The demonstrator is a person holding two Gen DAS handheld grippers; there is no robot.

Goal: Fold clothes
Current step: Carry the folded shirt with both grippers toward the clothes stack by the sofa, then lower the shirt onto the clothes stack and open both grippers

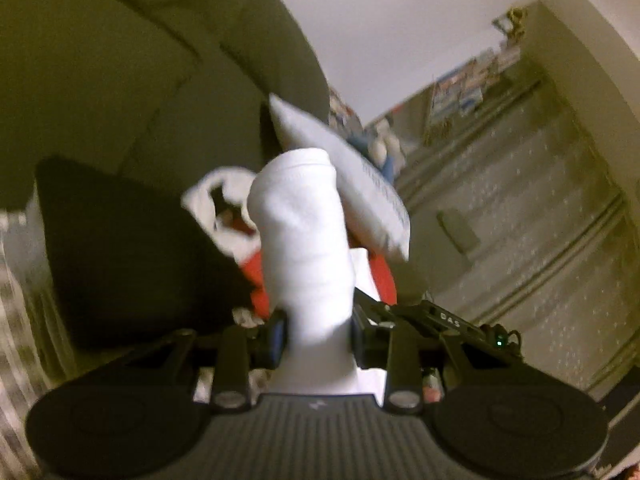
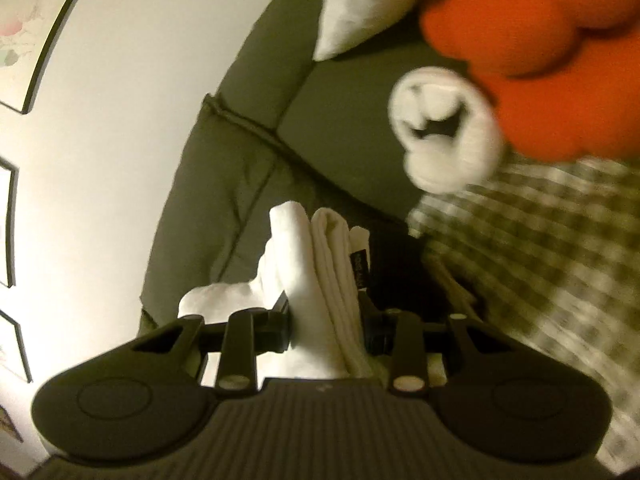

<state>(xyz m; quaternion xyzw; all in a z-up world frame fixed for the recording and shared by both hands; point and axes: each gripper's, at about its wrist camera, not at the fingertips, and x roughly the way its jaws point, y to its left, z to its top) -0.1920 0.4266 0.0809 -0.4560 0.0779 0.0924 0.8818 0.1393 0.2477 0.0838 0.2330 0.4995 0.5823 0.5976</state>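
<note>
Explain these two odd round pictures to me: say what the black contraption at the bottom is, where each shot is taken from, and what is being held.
Nobody's robot: a person carries hand-held tongs in each hand, each with a wide-angle camera looking along its fingers. One picture is from the left tongs, shut on a white sock. The other is from the right tongs, shut on bunched white fabric, probably socks too. Behind lie a dark green sofa, a white cushion, a checked cloth and something red. Both shots are blurred.
</note>
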